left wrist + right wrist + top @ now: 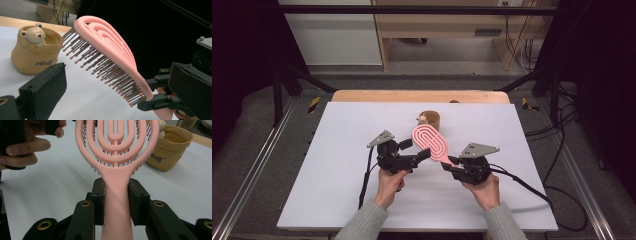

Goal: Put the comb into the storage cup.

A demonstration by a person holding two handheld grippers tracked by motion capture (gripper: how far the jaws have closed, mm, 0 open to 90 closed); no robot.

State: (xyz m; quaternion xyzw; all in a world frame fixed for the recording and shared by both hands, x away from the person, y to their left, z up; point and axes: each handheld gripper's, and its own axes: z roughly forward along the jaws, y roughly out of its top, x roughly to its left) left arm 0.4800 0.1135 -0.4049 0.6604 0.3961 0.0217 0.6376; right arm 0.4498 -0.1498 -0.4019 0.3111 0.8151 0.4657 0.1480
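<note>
two grippers up over the white table (337,165), and i've got the pink brush (430,143) in the right gripper (451,167). its pads are pressed on either side of the handle, clamped firm, as the right gripper view shows plainly. the brush head stands out away from me, lifted clear of the table, open looped back facing up, bristles pointing down and towards my left side.

left gripper (422,156) sits just beside the brush head, jaws spread wide, nothing between the pads. in the left gripper view i see one pad low at the left, the other at the right edge, and the brush (107,52) slanting across between them without touching either. brown bristles hang from the underside there.

beyond the brush head stands a tan pot (430,120) with a small bear figure (33,33) peeking over its rim, near the far edge of the table. the pot rests upright on the surface, near the tip of the brush. both hands hold the gripper bodies from below, grey sleeves coming in at the bottom.
</note>
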